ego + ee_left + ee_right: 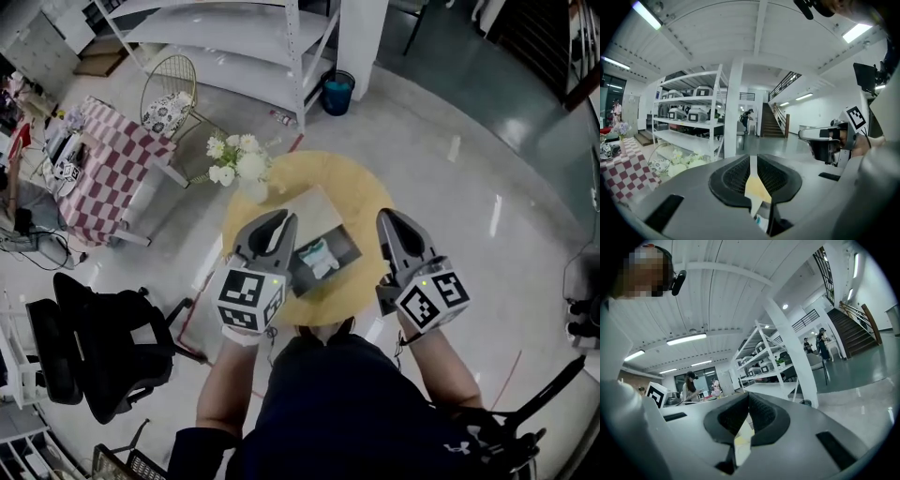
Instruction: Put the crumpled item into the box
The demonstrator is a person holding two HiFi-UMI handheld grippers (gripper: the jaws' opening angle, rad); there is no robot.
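the person's dark shirt (347, 403) fills the bottom of the head view, with both forearms reaching out over a round yellow table (352, 187). the left claw (281, 218) has its jaws pressed together and holds nothing, hanging just left of the box (345, 248). the right claw (387, 217) is likewise closed and empty, just right of the box. the crumpled item (317, 256), white with some teal, lies inside the box. white flowers (238, 159) stand at the table's far left edge.
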